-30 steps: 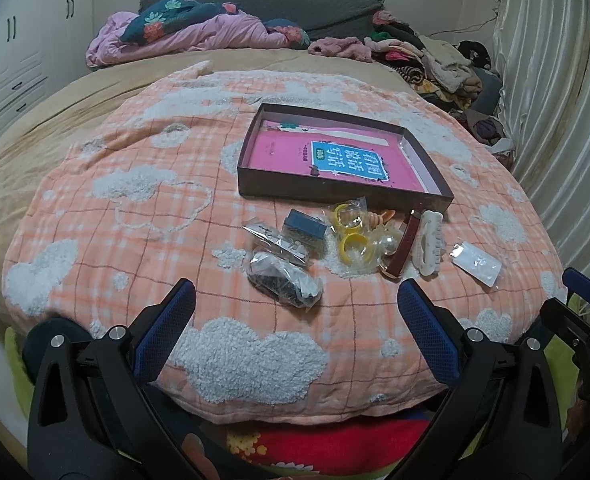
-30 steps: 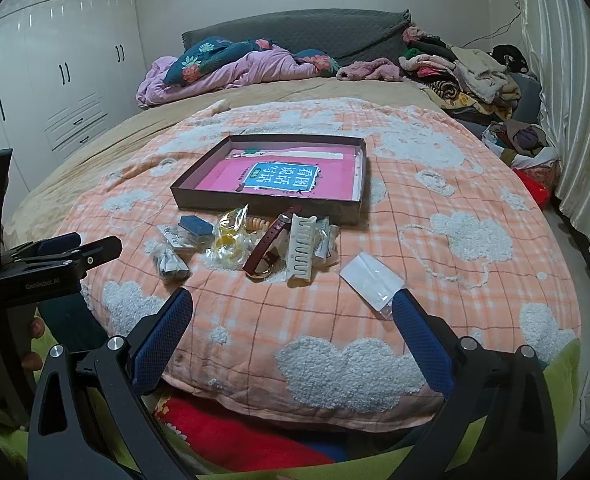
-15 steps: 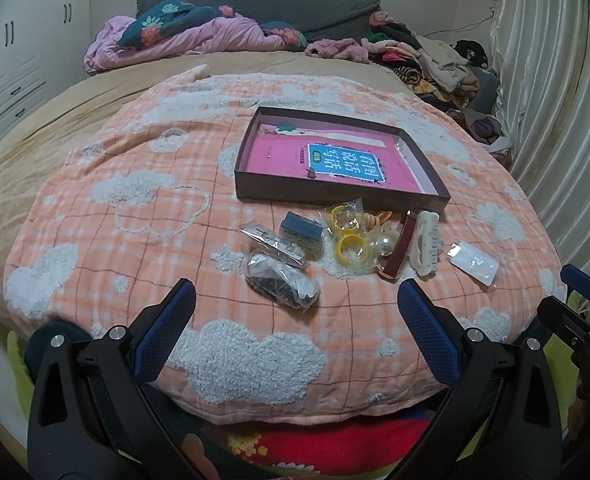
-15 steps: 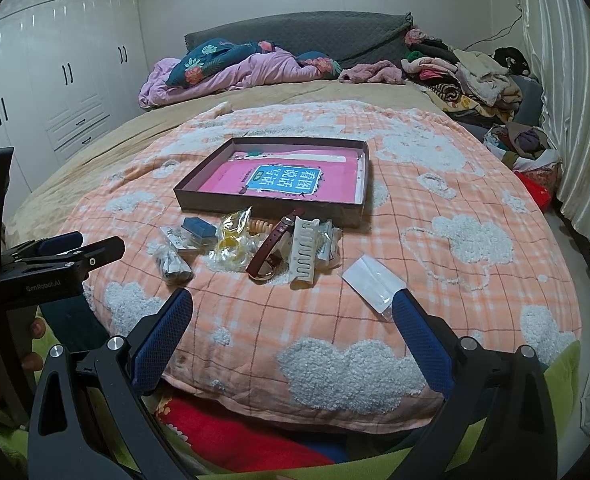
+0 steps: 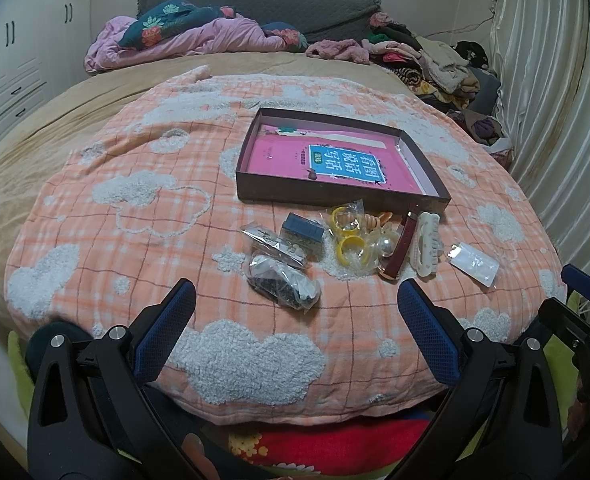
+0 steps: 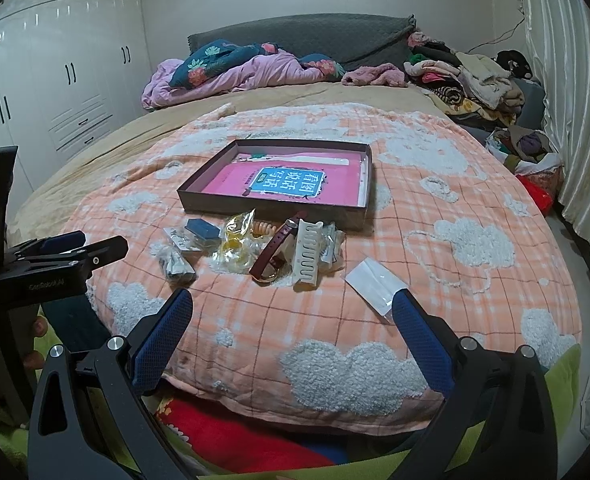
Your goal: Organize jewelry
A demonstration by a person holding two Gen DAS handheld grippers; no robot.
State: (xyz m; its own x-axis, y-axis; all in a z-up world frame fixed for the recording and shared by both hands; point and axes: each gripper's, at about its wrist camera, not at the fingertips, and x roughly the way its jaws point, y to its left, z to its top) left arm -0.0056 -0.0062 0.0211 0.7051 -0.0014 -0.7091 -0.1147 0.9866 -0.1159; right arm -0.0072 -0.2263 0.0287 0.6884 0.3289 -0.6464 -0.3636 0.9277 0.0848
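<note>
Left wrist view: your left gripper hangs with jaws spread and empty over the near edge of the orange cloud blanket; ahead lie a dark bead bag, yellow rings, a maroon strap, a cream hair claw, all just before the shallow box. Right wrist view: your right gripper is likewise released and empty, a flat white packet near its right finger, the box beyond the jewelry pile.

The orange checked cloth blanket looks soft, with rough fleecy white clouds. On it the shallow brown cardboard box is matt. Beside the box, clear glossy plastic bags and a smooth cream, probably plastic hair claw.
</note>
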